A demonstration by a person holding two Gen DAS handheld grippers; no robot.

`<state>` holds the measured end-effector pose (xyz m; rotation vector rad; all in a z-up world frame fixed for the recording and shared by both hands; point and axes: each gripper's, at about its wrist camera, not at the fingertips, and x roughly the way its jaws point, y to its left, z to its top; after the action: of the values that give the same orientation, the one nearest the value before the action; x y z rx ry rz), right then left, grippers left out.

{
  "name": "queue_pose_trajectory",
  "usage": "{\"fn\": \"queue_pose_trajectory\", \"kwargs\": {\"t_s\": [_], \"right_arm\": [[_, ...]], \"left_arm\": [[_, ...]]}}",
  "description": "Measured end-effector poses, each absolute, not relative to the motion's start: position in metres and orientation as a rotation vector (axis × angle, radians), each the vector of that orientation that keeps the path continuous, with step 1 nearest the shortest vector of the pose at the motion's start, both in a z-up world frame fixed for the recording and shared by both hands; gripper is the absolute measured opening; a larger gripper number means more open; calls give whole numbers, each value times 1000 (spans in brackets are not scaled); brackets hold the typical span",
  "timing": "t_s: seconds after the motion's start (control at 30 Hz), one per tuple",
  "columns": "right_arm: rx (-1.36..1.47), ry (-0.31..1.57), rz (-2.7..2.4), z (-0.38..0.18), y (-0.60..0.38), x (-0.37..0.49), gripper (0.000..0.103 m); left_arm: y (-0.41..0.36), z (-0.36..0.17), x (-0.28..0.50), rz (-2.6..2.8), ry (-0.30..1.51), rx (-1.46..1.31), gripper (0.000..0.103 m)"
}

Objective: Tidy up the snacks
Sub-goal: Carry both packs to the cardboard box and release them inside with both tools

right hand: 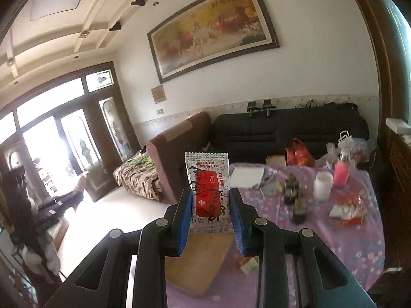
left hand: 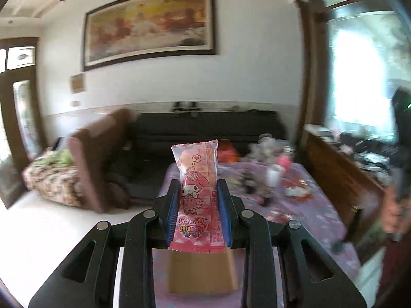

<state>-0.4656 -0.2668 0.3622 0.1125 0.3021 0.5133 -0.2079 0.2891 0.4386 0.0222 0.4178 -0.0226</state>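
My left gripper [left hand: 198, 187] is shut on a pink cartoon-print snack packet [left hand: 196, 192], which stands upright between the blue pads, high above the table. My right gripper [right hand: 211, 195] is shut on a white snack packet with a red label [right hand: 208, 192], also upright and lifted. A brown cardboard box [left hand: 201, 269] lies below the left gripper on the purple floral tablecloth [left hand: 295, 218]; the same cardboard box [right hand: 197, 264] shows under the right gripper. A small loose snack [right hand: 248, 264] lies on the purple tablecloth [right hand: 334, 231] beside the box.
Further along the table stand a white jar [right hand: 323, 185], a pink bottle [right hand: 341, 173], small dark pots [right hand: 295, 200], red-and-white packets [right hand: 349, 209] and an orange bag [right hand: 299, 154]. A black sofa [right hand: 282, 131] and a brown sofa [right hand: 177, 159] stand behind.
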Motion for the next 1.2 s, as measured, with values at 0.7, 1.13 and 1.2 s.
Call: {"fn": "queue_pose_trajectory", "kwargs": {"t_s": [0.7, 1.13, 1.2], "right_arm": [[-34, 810, 515, 59, -106, -216, 30], [-97, 854, 441, 4, -91, -139, 35], [-102, 832, 434, 8, -89, -141, 40]], "left_arm": [[286, 91, 39, -148, 896, -253, 26], [303, 32, 88, -57, 1016, -319, 32], [308, 35, 90, -15, 1042, -327, 43]]}}
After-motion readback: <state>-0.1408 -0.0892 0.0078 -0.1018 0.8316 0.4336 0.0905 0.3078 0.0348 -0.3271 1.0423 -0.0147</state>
